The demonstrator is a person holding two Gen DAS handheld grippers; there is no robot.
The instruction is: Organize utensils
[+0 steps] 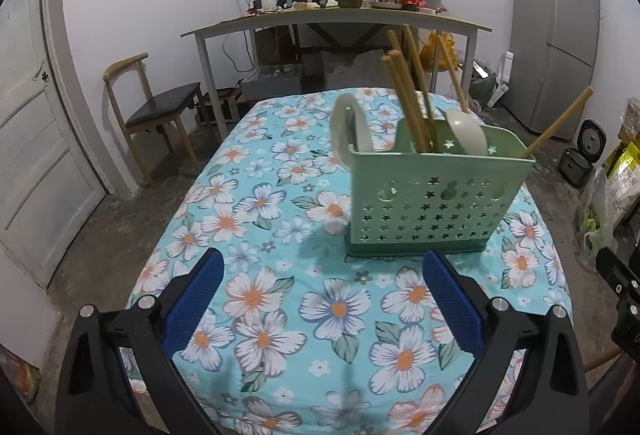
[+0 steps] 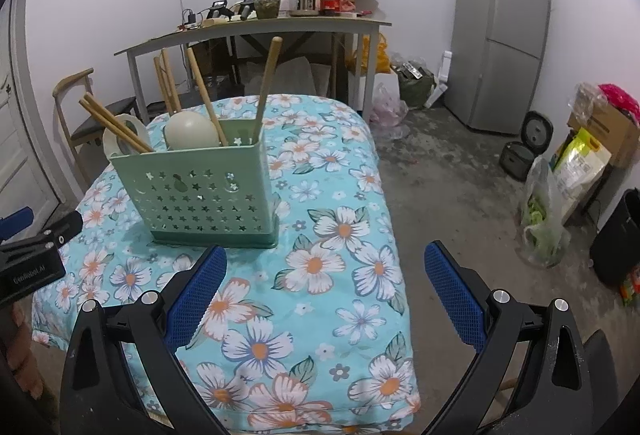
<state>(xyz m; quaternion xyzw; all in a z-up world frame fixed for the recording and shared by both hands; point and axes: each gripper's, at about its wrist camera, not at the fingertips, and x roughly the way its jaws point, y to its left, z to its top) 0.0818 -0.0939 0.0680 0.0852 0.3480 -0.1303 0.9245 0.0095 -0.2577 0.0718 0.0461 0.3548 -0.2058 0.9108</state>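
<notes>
A green perforated utensil caddy (image 1: 434, 195) stands on the floral tablecloth (image 1: 280, 235); it also shows in the right wrist view (image 2: 200, 195). Several wooden chopsticks (image 1: 412, 103) and wooden-handled utensils (image 2: 266, 83) stand in it, with a pale spoon bowl (image 2: 192, 131) among them. A roll of tape (image 1: 352, 127) sits just behind its left side. My left gripper (image 1: 322, 283) is open and empty, in front of the caddy. My right gripper (image 2: 324, 279) is open and empty, to the caddy's front right above the table edge.
A wooden chair (image 1: 156, 107) stands left of the table. A cluttered side table (image 1: 340, 23) stands at the back wall, a grey fridge (image 2: 500, 35) at the right. Bags and a rice cooker (image 2: 524, 151) lie on the floor to the right.
</notes>
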